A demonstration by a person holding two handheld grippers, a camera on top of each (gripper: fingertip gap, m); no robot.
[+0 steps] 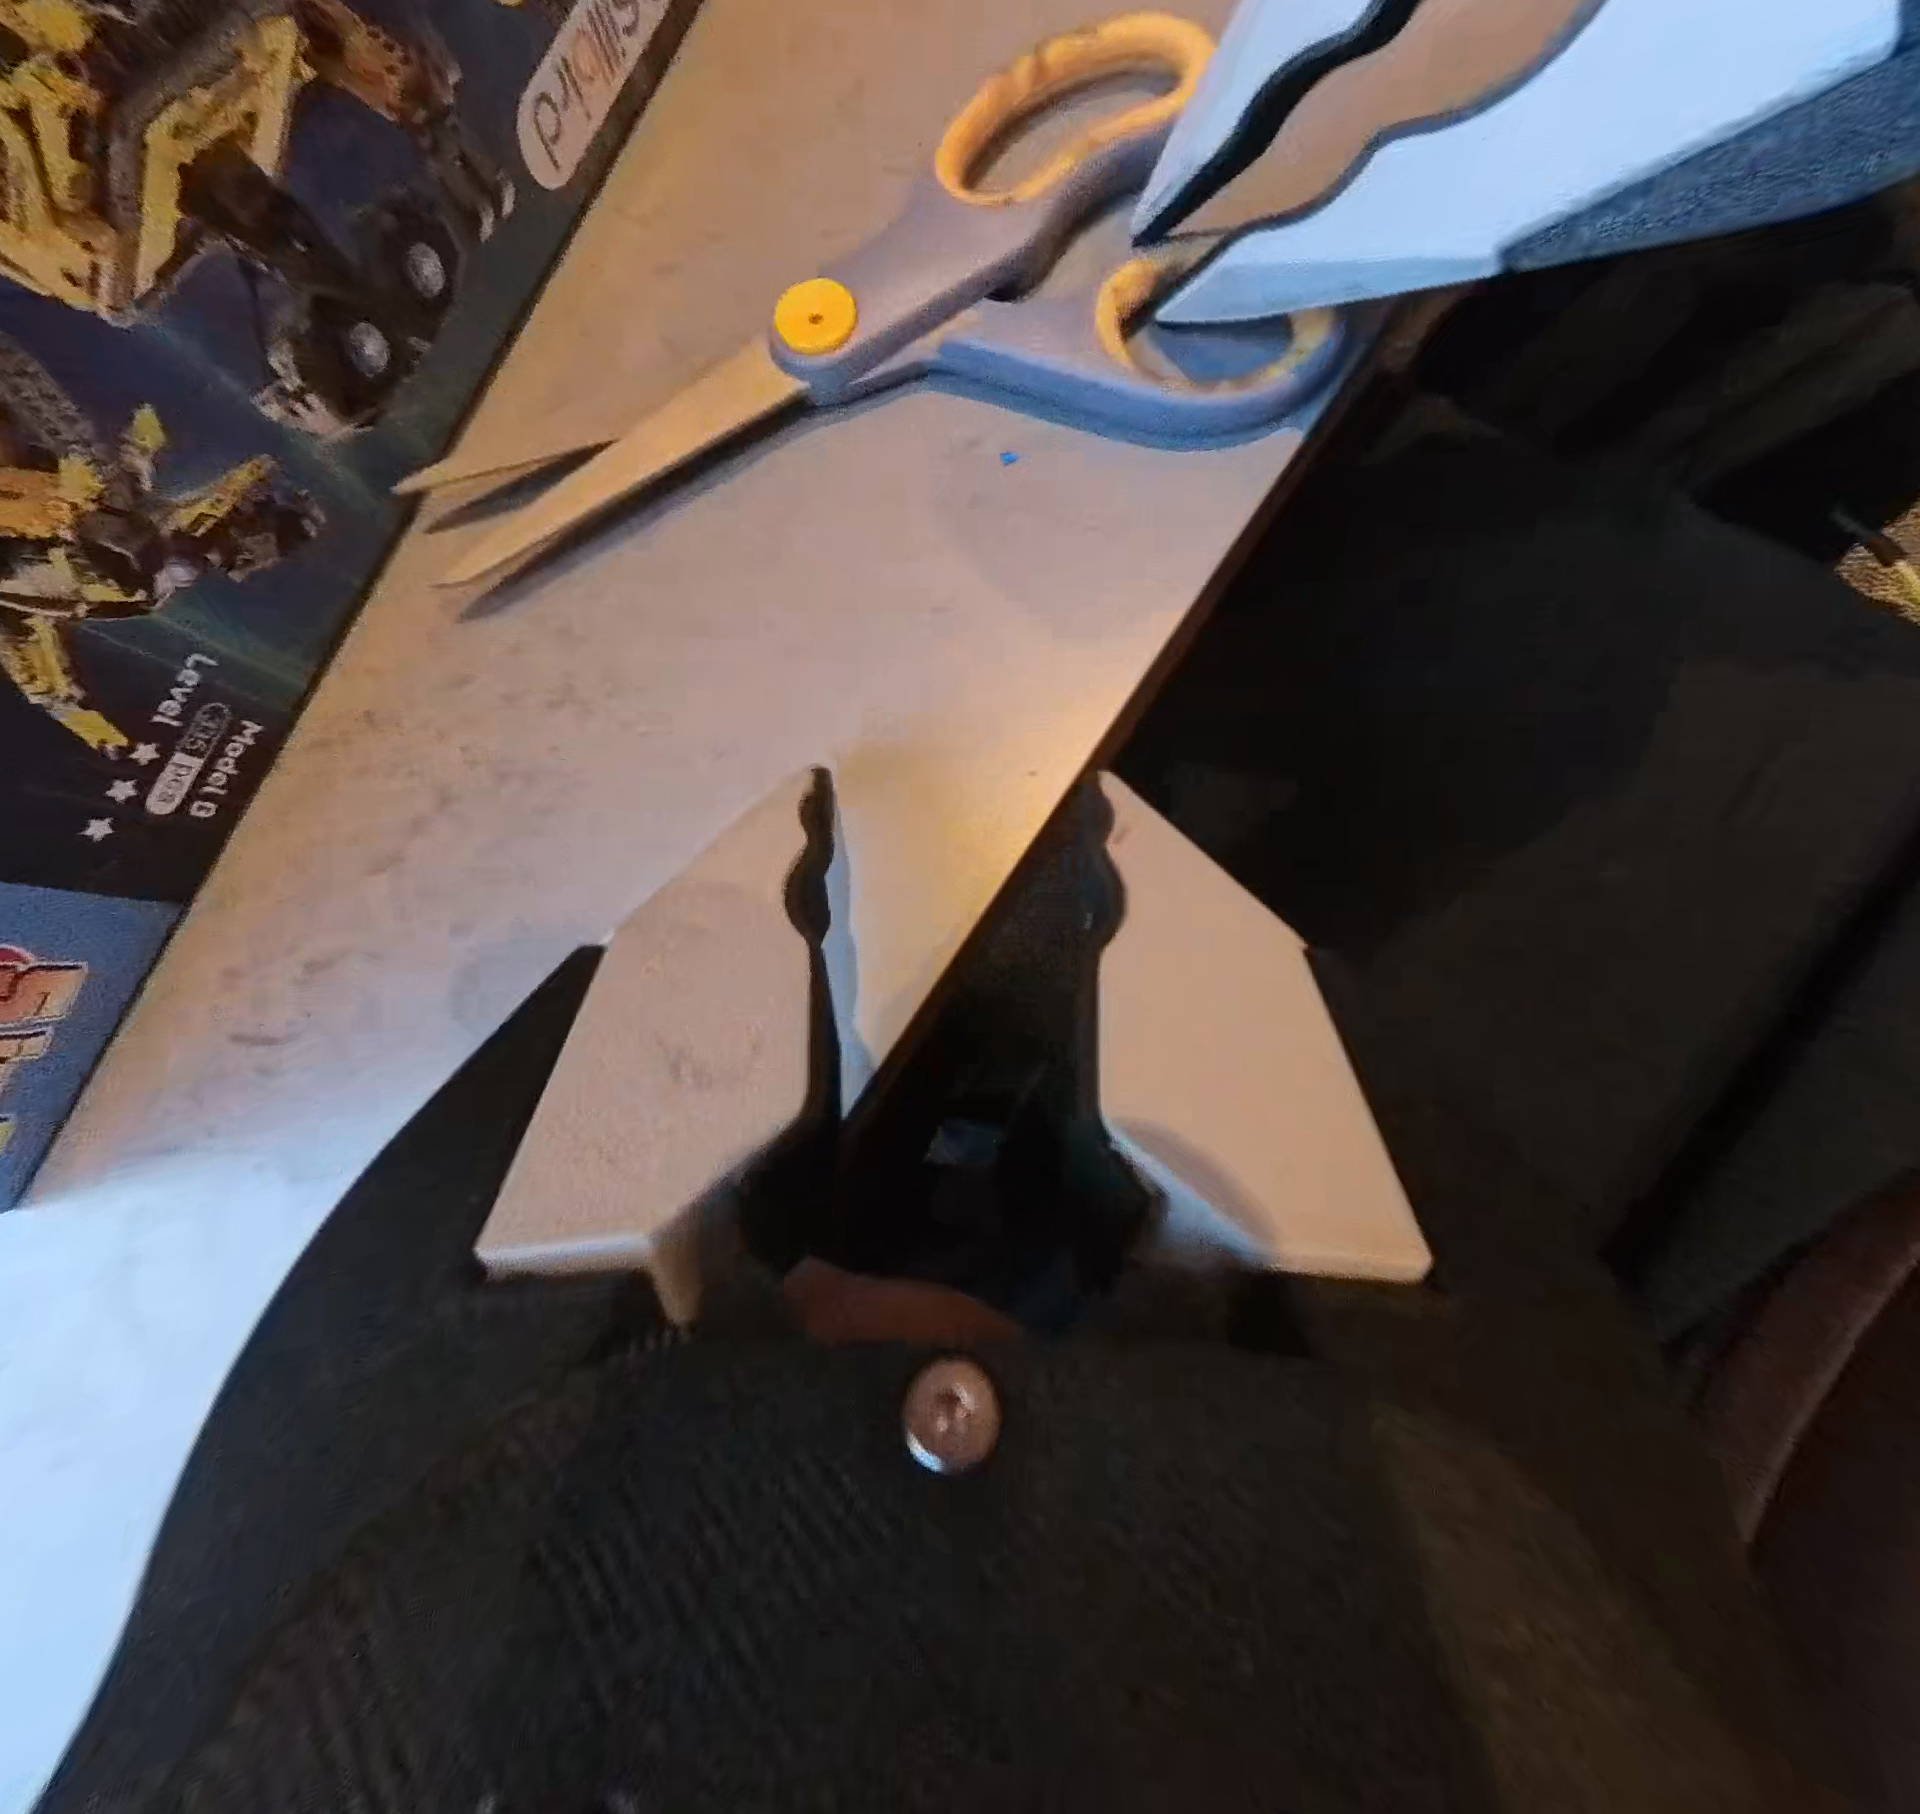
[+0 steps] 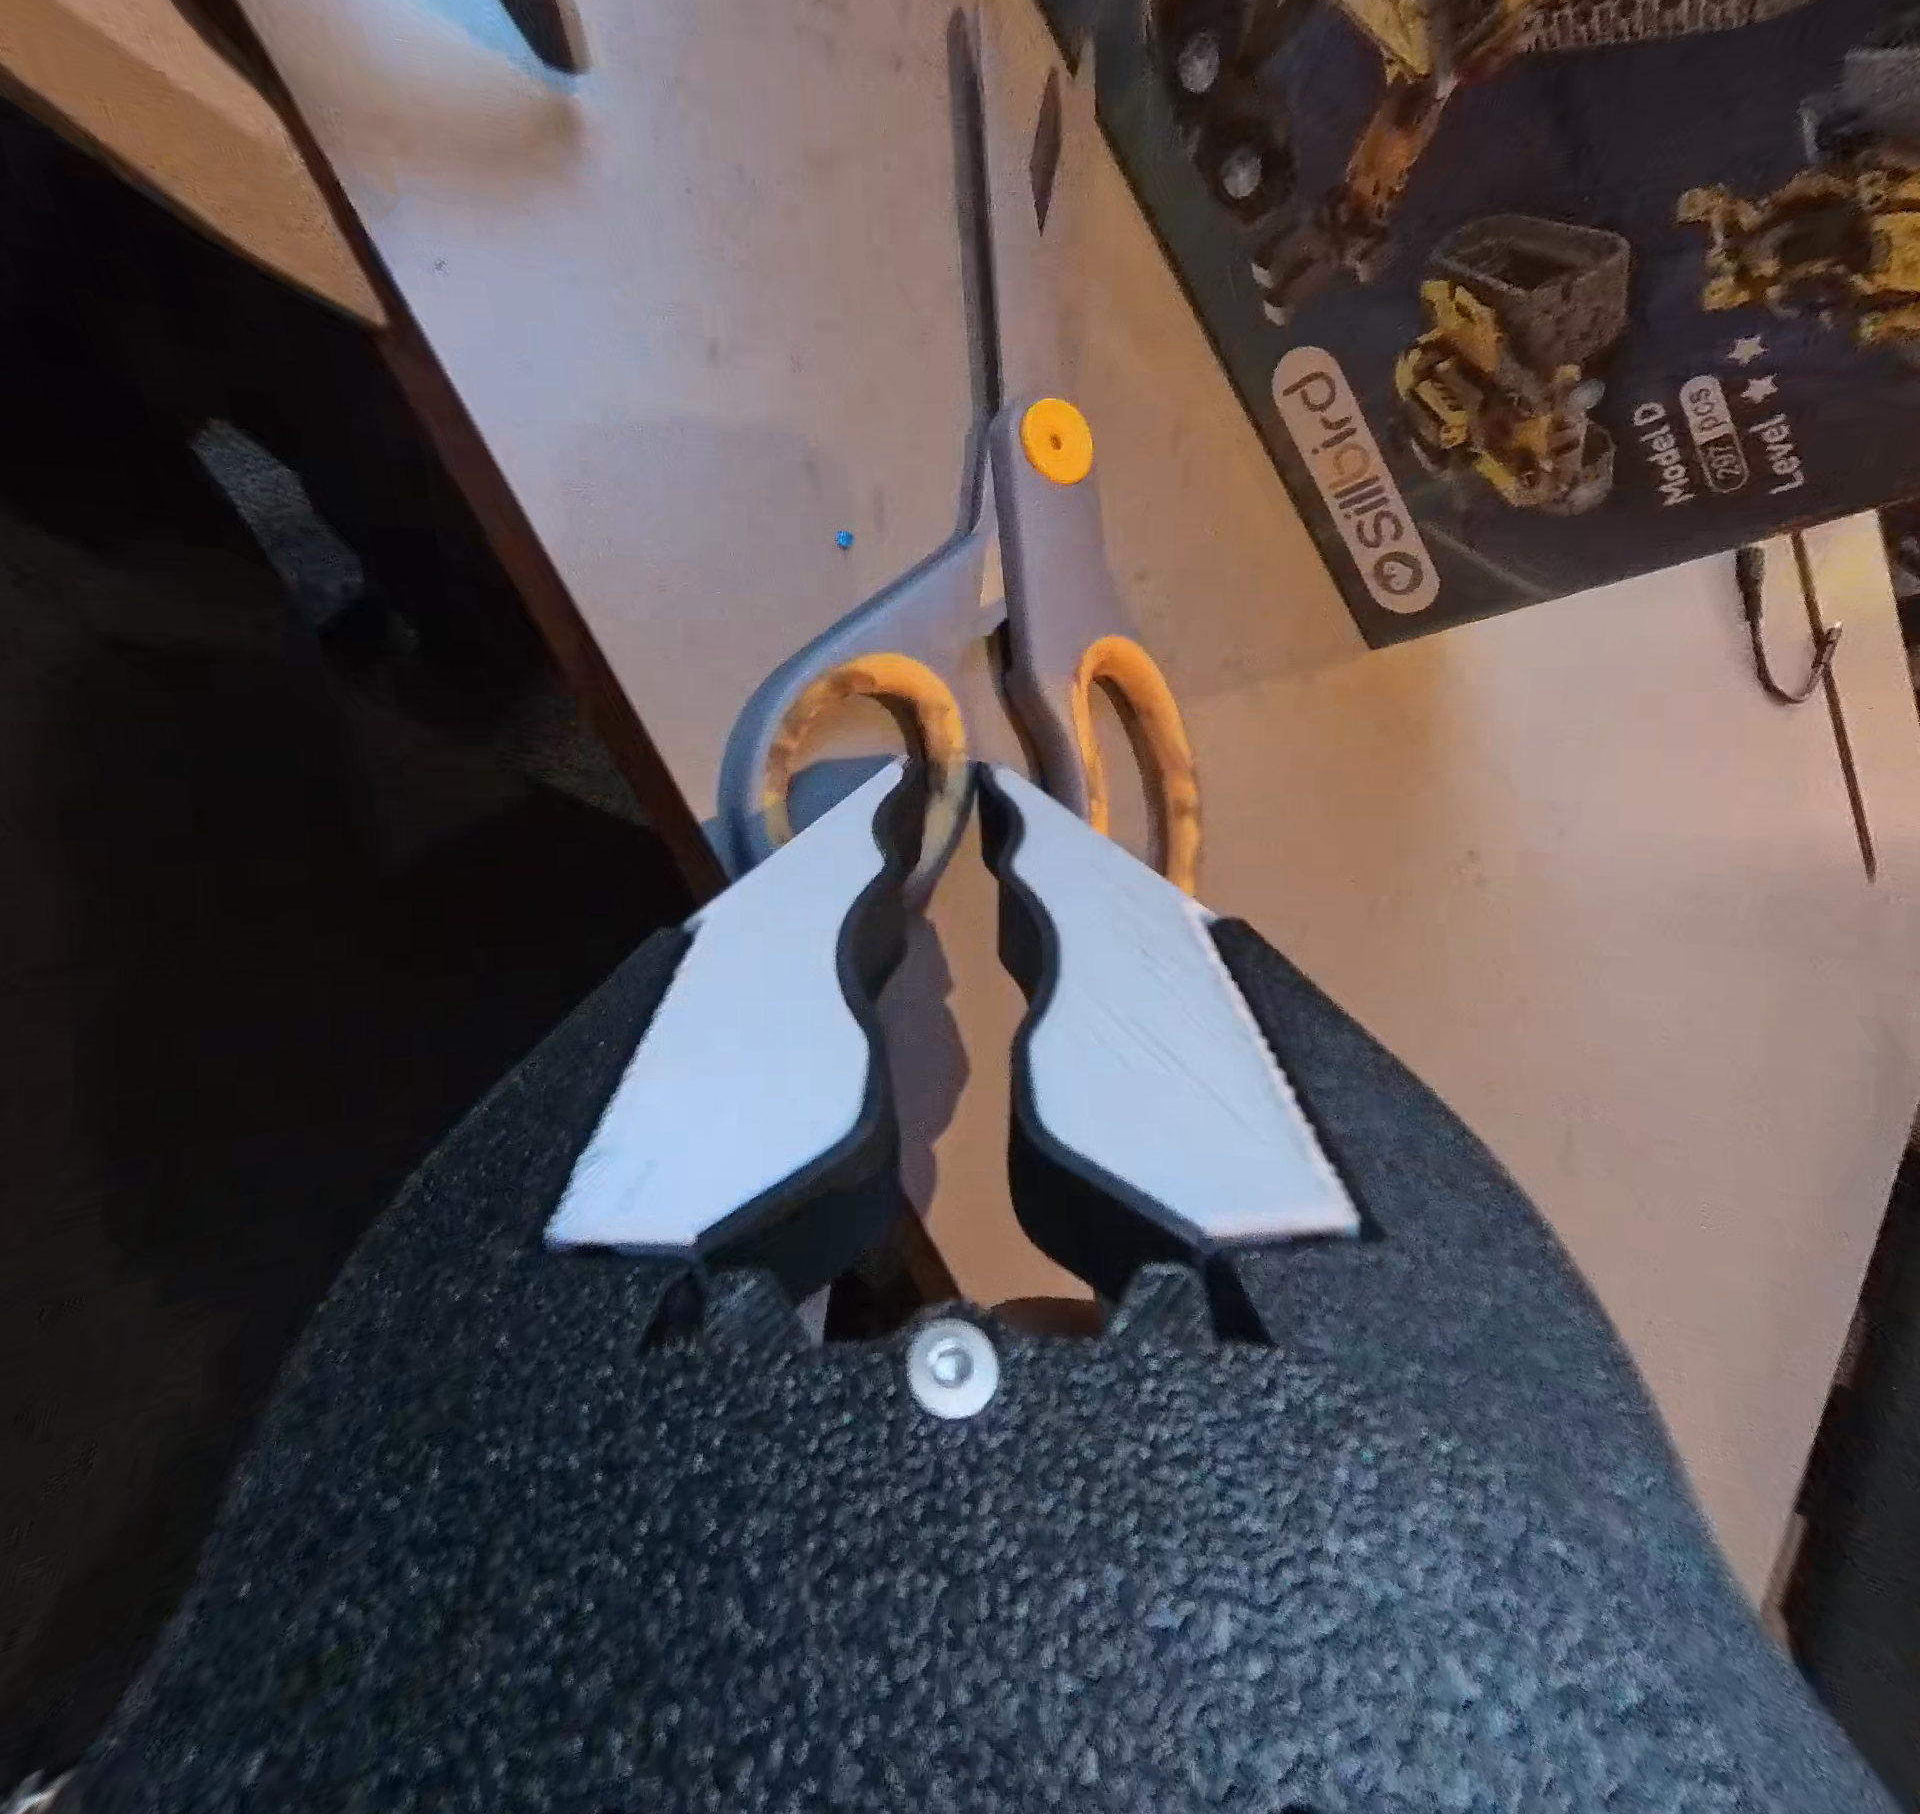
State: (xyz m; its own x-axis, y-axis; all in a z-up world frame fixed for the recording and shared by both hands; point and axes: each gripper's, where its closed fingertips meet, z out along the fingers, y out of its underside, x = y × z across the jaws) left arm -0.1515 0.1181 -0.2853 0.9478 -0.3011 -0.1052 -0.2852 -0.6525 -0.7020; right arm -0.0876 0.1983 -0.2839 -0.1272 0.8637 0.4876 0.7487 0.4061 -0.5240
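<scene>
The right tongs [image 2: 948, 777] sit part open, their tips seemingly straddling a yellow-lined handle loop of the grey-handled steel scissors [image 2: 1023, 559], near the pale surface [image 2: 644, 310] edge. Left tongs [image 1: 961, 793] gape empty nearby. A dark printed box [image 2: 1558, 258] lies beyond.

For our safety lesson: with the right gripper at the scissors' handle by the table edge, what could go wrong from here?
1. The scissors lie with one handle loop over the table edge; a nudge from the right gripper might push them off.
2. The right gripper's fingertips straddle only the loop's rim, so a grip there may slip or let the scissors swing.
3. The blades are slightly parted and point toward the toy box; sliding could scratch it.
</scene>
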